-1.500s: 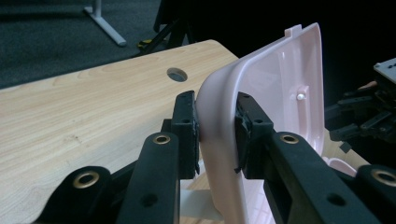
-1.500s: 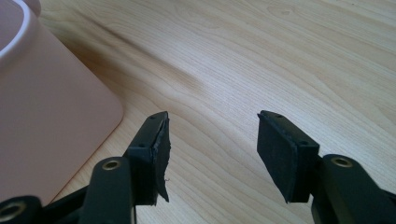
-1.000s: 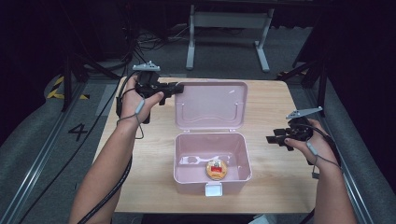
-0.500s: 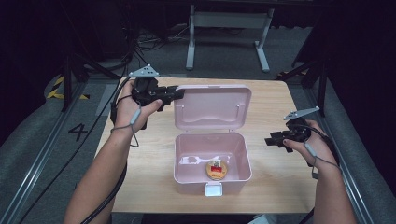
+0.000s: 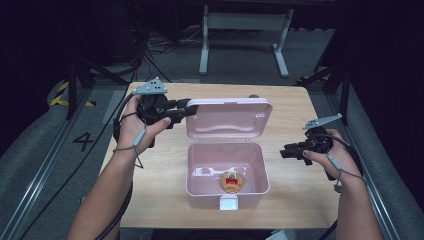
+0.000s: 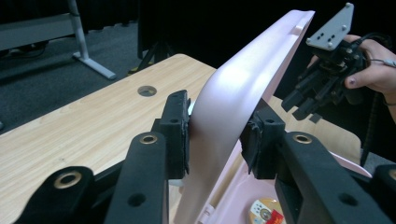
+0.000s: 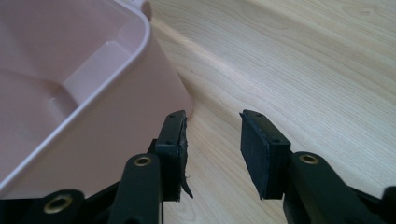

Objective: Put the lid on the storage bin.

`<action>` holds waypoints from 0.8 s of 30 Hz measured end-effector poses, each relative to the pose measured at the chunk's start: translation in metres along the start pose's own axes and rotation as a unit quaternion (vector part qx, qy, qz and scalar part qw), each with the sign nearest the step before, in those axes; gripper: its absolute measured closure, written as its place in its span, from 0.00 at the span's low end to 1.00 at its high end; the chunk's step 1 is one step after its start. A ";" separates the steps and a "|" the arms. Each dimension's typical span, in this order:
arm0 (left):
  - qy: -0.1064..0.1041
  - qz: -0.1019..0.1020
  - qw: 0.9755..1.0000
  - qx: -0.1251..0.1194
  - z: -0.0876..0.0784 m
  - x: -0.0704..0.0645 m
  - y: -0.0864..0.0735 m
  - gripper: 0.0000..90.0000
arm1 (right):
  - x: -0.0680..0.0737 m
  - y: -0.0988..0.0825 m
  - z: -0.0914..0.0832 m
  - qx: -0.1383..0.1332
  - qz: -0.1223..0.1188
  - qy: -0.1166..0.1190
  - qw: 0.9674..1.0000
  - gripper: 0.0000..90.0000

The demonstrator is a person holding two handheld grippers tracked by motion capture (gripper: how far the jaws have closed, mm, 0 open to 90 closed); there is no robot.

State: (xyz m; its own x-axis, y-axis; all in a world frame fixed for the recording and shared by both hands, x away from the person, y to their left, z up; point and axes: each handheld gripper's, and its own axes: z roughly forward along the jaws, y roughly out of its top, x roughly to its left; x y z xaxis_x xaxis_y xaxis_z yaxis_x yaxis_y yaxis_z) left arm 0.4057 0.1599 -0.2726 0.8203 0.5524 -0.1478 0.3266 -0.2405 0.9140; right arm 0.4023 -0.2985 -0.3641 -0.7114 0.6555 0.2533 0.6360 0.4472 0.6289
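Observation:
A pink plastic box (image 5: 200,175) stands open on the table, its lid (image 5: 227,117) tipped back and upright. A round tan thing with a red label (image 5: 233,181) lies inside it. My left gripper (image 5: 187,107) reaches in from the left. Its jaws have just been opening and now straddle the lid's left edge (image 6: 224,107); no firm squeeze shows. My right gripper (image 5: 286,151) hovers right of the box. Its jaws have just been closing, with only bare table between them (image 7: 212,140), and its left pad is beside the box wall (image 7: 116,116).
The wooden table (image 5: 290,105) has a round hole (image 6: 147,90) near its far edge. A white latch (image 5: 228,202) sits on the box's front. A metal frame (image 5: 245,30) and cables stand on the dark floor behind.
My left gripper has moved right from beside the lid, and its jaws now stand around the lid's left edge. The right gripper stays in place with its jaws narrower.

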 end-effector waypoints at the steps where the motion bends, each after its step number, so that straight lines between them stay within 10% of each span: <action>1: -0.001 0.003 1.000 -0.001 -0.001 -0.002 -0.001 0.72 | 0.002 0.000 -0.001 0.000 -0.001 0.001 1.000 0.70; 24: -0.029 0.022 0.999 0.002 -0.005 -0.019 -0.024 0.62 | 0.029 0.010 -0.014 -0.014 -0.034 0.027 0.999 0.92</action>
State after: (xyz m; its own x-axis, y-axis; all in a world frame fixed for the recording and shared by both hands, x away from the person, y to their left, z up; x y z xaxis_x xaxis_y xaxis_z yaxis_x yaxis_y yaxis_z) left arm 0.3801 0.1588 -0.2901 0.8596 0.4945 -0.1284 0.2910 -0.2673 0.9186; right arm 0.3839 -0.2837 -0.3403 -0.7676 0.5909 0.2482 0.5784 0.4719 0.6654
